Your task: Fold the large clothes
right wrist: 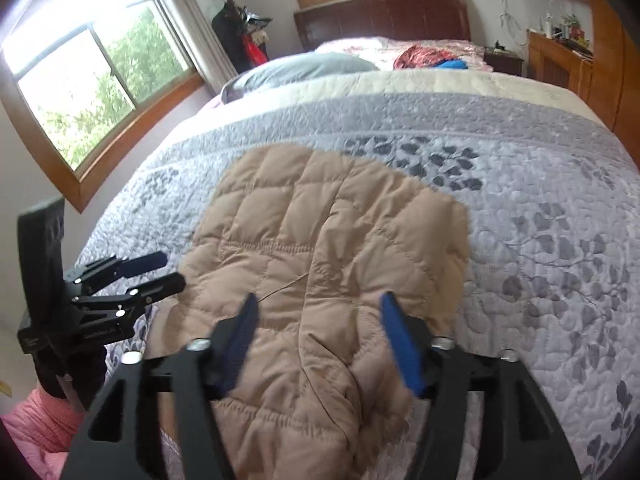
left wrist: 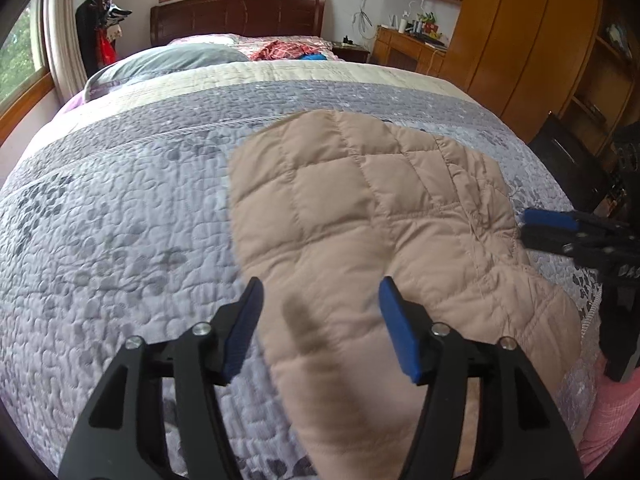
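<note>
Beige quilted jacket (left wrist: 360, 208) lies folded into a rough bundle on the bed, resting on the grey-lilac leaf-patterned bedspread (left wrist: 120, 220) towards the near edge. The left hand-held gripper (left wrist: 320, 320) hangs above the jacket's near end with its blue-padded jaws spread apart and nothing pressed between them; the cloth shows below the gap, blurred. The right hand-held gripper (right wrist: 318, 332) hovers over the same bundle from the other side, its jaws likewise parted and gripping nothing, the puffy fabric visible underneath. From the left wrist view, the right tool pokes in at the right edge, just beside the jacket's side. From the right wrist view, the left tool sits at the left, near the jacket's edge. Farther up the bed there is a grey pillow (left wrist: 172, 62), a red checked garment (left wrist: 280, 50), and a dark wooden headboard (left wrist: 236, 18). A wooden wardrobe (left wrist: 532, 40) stands on the right.
</note>
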Demonstrator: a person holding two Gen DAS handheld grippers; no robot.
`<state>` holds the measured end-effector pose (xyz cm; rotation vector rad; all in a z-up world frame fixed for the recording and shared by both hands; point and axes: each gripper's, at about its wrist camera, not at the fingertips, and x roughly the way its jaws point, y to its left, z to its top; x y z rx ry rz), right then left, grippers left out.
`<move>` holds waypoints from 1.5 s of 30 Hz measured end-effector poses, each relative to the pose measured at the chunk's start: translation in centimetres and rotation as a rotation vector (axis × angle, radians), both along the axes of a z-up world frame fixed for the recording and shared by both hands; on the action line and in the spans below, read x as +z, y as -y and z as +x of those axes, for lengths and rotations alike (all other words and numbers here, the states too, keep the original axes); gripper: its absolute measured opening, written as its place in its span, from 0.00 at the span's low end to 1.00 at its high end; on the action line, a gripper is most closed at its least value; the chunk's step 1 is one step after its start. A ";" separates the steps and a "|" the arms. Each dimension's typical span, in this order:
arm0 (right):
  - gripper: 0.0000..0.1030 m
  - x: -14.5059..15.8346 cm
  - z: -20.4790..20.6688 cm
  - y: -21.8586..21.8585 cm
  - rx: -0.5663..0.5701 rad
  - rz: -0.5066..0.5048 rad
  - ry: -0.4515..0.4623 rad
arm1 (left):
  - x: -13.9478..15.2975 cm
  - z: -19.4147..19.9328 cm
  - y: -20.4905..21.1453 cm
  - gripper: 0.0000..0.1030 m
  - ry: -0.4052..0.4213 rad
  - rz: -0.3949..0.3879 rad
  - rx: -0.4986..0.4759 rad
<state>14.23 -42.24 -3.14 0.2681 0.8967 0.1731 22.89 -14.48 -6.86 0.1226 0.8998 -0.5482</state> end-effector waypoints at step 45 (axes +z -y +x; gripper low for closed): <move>0.57 -8.9 2.3 1.7 0.156 0.462 -0.132 | -6.6 3.0 -1.3 0.62 -0.425 -0.498 -0.218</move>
